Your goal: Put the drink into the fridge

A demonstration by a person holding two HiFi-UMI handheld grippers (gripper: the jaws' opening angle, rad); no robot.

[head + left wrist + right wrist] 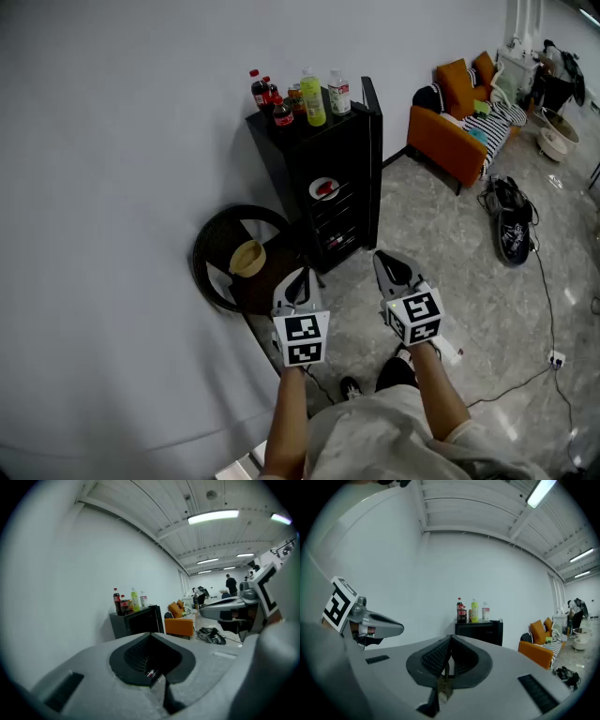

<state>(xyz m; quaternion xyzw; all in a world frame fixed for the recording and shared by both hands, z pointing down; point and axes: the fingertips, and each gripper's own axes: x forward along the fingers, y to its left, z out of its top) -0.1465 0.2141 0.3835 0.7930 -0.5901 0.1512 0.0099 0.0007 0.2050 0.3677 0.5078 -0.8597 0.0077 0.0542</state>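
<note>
Left gripper (299, 278) and right gripper (391, 265) side by side, fingers (434, 656) together, empty

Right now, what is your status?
Left gripper, right gripper shut, empty. Plastic drink bottles atop tall black fridge, untouched. Round dark table beside it.

fridge (302, 155) contents: too small to tell | bottles (298, 98) labels: unreadable | forearms (284, 422): cut off below

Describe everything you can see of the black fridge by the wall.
The fridge is a small, upright black cabinet, glossy, standing on the tiled floor against the white wall. Several bottles stand on its top. Shelves show in its front, with something red on one; whether through glass or an open door I cannot tell.
</note>
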